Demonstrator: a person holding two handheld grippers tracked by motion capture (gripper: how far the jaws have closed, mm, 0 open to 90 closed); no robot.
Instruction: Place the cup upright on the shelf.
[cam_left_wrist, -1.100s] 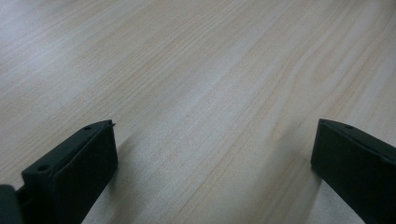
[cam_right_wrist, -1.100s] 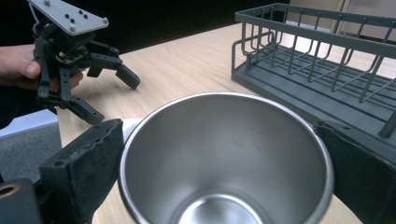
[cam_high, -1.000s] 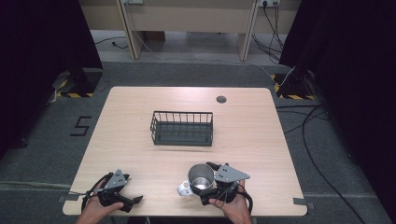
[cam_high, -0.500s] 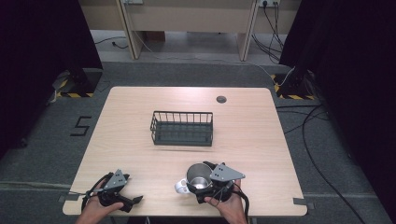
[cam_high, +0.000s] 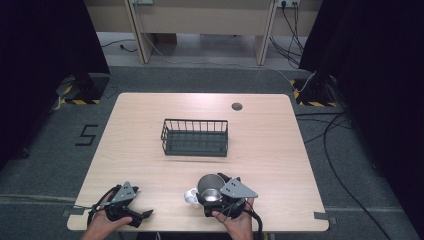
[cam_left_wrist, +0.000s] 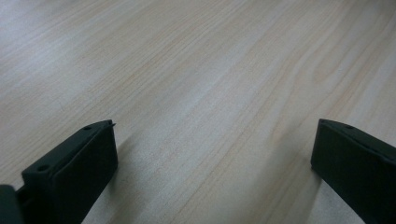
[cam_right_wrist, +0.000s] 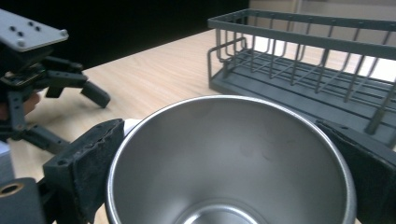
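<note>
A steel cup (cam_high: 210, 186) with a white handle (cam_high: 190, 195) stands near the table's front edge, right of the middle. My right gripper (cam_high: 212, 196) is shut on it: in the right gripper view both black jaws press against the sides of the cup (cam_right_wrist: 229, 154), whose open mouth faces the camera. My left gripper (cam_high: 135, 215) rests low over the table at the front left. Its jaws stand wide open with bare wood between them (cam_left_wrist: 212, 154). The right gripper view also catches the left gripper (cam_right_wrist: 51, 79) at its left side.
A dark wire basket (cam_high: 195, 137) stands in the middle of the wooden table (cam_high: 280, 140), beyond the cup; it appears again (cam_right_wrist: 303, 60) just behind the cup's rim. A round cable hole (cam_high: 236, 106) sits at the far edge.
The right gripper and the cup have shifted slightly left, and the white handle has swung a little with them. The left gripper has stayed put.
</note>
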